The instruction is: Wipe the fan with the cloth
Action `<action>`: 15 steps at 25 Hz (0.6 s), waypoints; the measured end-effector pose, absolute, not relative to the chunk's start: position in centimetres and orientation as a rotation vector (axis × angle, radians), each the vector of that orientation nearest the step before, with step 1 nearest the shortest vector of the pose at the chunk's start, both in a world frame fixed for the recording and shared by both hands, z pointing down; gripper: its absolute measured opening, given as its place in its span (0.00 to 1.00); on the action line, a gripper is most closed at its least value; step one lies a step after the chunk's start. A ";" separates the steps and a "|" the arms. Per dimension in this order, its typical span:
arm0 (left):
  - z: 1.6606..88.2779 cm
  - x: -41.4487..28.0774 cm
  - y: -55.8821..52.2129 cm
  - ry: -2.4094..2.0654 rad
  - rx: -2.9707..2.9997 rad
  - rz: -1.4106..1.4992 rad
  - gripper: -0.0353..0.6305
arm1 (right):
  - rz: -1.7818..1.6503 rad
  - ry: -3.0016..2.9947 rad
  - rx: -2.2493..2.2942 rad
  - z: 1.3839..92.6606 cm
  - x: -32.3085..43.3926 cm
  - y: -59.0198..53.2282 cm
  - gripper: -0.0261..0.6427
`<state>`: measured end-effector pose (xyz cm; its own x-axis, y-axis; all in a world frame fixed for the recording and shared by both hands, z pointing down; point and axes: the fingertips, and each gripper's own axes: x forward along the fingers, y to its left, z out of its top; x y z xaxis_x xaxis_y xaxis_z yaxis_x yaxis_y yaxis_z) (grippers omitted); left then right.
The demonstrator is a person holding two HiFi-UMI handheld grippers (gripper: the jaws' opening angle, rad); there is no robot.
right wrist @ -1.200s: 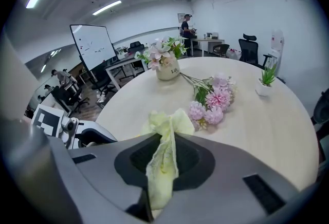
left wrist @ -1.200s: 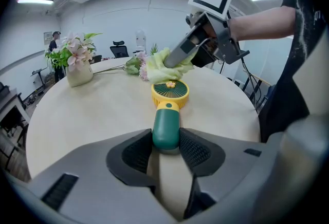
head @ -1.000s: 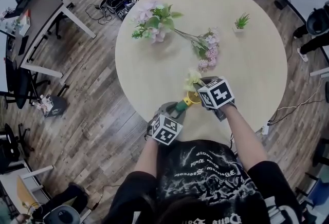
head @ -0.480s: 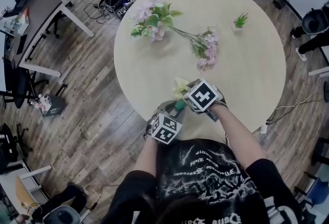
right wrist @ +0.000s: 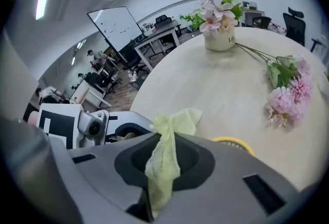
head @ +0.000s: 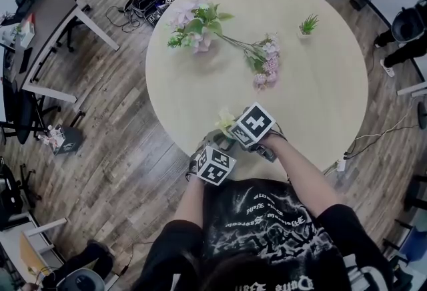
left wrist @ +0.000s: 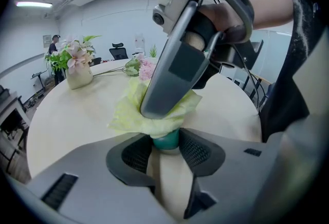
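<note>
Since the earlier frame the right gripper [head: 233, 131] has shifted left along the near edge of the table [head: 320, 83], arriving directly above the left gripper [left wrist: 165, 150]. Right jaws are clamped on the cloth [right wrist: 172, 123]: pale yellow-green, bunched, lacy. Left jaws grip the teal handle [left wrist: 166, 139] of the fan [right wrist: 234, 142], at the near table rim. Only the right gripper view shows the fan's yellow rim; only the left gripper view shows cloth draped over the handle top.

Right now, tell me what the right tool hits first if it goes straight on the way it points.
Probably the fan: the right tool holds its cloth just over it. Depth is unclear; otherwise the table.
</note>
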<state>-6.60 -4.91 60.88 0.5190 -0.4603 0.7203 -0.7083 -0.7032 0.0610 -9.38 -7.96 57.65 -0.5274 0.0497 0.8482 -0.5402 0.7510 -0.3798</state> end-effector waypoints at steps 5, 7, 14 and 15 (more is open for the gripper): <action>60.9 -6.6 -5.0 -0.969 2.416 0.993 0.33 | 0.866 -2.024 0.370 57.8 -9.9 -7.2 0.11; 60.9 -6.6 -4.9 -0.965 2.421 0.995 0.33 | 0.928 -2.038 0.338 57.7 -9.9 -6.4 0.11; 61.0 -6.6 -5.0 -0.969 2.431 1.002 0.33 | 0.949 -2.042 0.264 57.7 -9.9 -5.2 0.11; 61.0 -6.5 -4.9 -0.970 2.435 1.005 0.33 | 0.949 -2.035 0.239 57.8 -9.9 -5.0 0.11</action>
<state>-6.52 -4.89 60.98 0.5187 -0.4651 0.7174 -0.7002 -0.7126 0.0442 -9.87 -4.99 57.77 -0.6161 0.1689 0.7693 -0.4808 0.6930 -0.5372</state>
